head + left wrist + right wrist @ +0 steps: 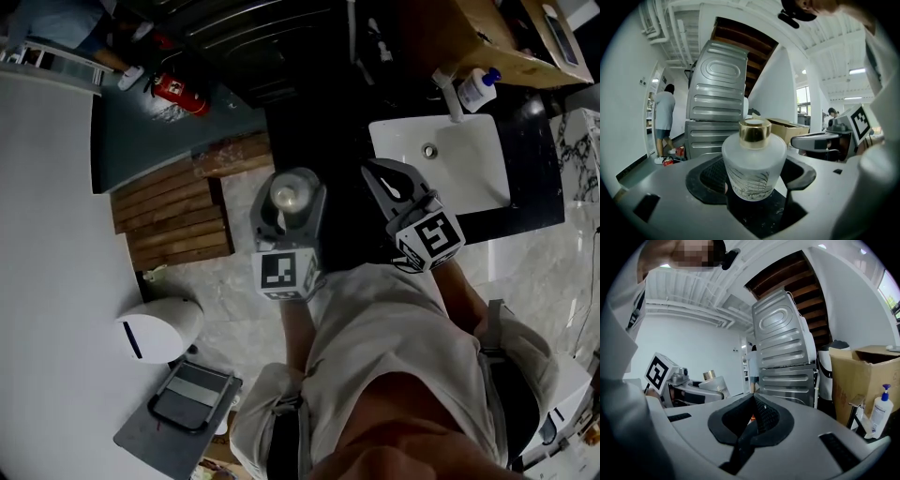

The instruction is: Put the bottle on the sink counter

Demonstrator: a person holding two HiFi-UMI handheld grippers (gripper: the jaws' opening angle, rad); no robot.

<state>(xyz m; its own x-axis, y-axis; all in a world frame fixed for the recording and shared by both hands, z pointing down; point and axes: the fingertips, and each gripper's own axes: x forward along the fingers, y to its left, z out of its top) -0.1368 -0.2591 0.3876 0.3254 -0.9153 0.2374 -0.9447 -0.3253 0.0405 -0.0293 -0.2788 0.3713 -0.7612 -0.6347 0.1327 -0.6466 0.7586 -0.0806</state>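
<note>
A frosted glass bottle (753, 164) with a gold cap sits upright between the jaws of my left gripper (754, 180), which is shut on it. From the head view the bottle (289, 199) is held over the dark floor, left of the sink. The white sink basin (469, 173) is set in a black counter (530, 202) at the upper right. My right gripper (398, 187) hovers by the sink's left edge, its jaws shut with nothing between them (752, 420). The right gripper view shows the bottle (714, 380) off to the left.
A pump bottle (478, 89) stands behind the basin by the tap (448, 94). A cardboard box (506, 37) lies beyond it. Wooden slats (178, 211), a white bin (155, 328) and a scale (187, 398) are on the floor at left. A person (662, 122) stands far off.
</note>
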